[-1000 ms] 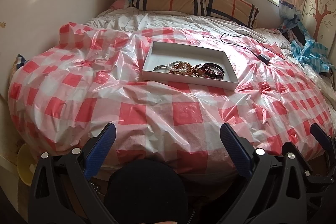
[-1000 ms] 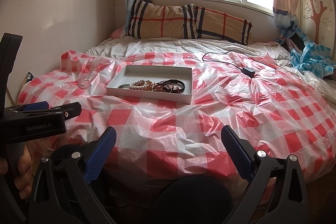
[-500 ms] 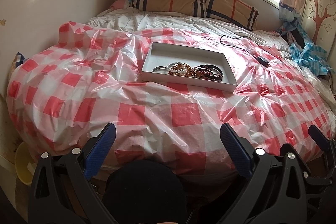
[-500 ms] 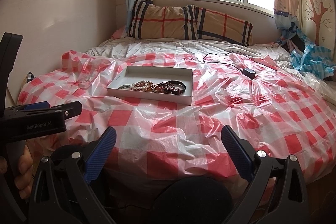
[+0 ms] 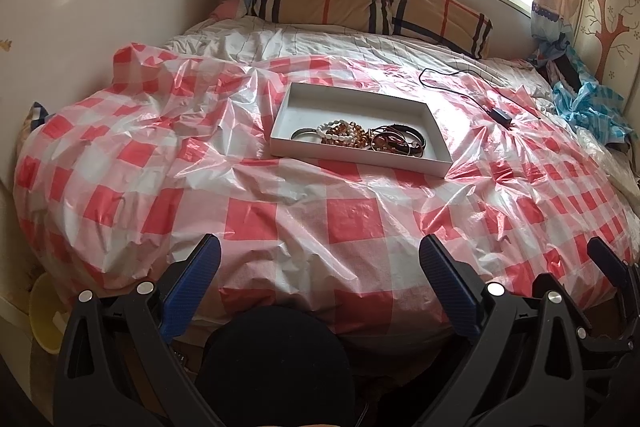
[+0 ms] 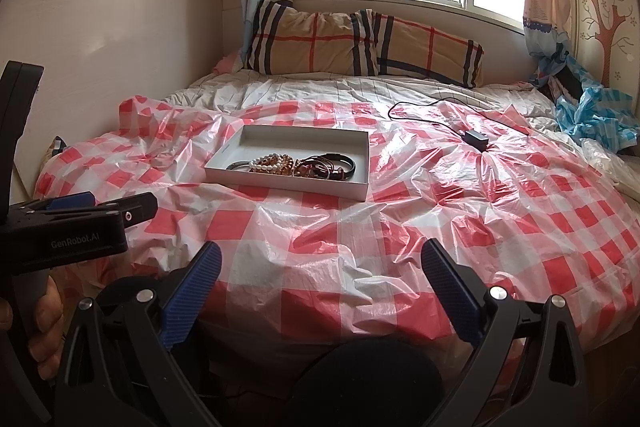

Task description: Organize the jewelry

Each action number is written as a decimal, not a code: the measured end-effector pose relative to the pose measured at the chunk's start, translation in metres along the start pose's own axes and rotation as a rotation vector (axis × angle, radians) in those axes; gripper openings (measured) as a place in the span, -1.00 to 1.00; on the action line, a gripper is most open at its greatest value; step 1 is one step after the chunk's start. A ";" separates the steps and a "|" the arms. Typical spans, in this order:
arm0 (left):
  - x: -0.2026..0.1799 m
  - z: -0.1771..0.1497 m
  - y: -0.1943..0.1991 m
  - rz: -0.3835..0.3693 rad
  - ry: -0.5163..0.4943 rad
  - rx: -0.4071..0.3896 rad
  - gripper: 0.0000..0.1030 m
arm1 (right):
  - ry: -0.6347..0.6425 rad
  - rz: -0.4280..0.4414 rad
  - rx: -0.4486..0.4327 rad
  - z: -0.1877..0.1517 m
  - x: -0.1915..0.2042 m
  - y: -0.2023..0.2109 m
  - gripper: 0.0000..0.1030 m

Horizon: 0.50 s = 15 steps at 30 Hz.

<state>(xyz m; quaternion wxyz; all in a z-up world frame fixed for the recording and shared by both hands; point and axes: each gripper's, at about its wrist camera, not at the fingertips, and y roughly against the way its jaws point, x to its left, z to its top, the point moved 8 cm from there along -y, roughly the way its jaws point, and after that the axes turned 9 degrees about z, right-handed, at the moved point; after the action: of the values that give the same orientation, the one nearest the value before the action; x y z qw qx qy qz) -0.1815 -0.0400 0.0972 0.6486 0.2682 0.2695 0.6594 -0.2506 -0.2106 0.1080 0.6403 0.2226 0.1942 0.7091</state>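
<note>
Both the left gripper (image 5: 320, 267) and the right gripper (image 6: 320, 267) hover with fingers spread wide and empty — the jewelry (image 5: 356, 139) lies heaped in a white tray (image 5: 436, 143) on the bed (image 5: 280, 219), well ahead of them.

Home bedroom — bed (image 5: 320, 219), pillow (image 6: 360, 43)

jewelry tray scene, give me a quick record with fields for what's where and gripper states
surface: bed with red checked plastic sheet
tray: white tray lying on the sheet
contents: bracelets heaped along the tray's near side
nearby: black charger to the right of the tray
left gripper: open, empty, short of the tray
right gripper: open, empty, short of the tray
</note>
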 end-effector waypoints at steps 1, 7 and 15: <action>0.000 0.000 0.000 -0.001 0.000 0.000 0.85 | 0.000 0.000 0.000 0.000 0.000 0.000 0.86; -0.002 0.001 0.002 0.004 -0.004 -0.010 0.85 | -0.002 0.000 0.001 -0.001 0.001 0.000 0.86; 0.002 0.000 0.003 0.046 -0.011 -0.036 0.85 | -0.002 0.000 0.007 -0.001 0.003 -0.002 0.86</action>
<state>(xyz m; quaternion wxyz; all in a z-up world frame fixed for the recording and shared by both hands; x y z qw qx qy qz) -0.1834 -0.0376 0.0993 0.6395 0.2663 0.2476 0.6773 -0.2494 -0.2071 0.1062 0.6395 0.2256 0.1960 0.7083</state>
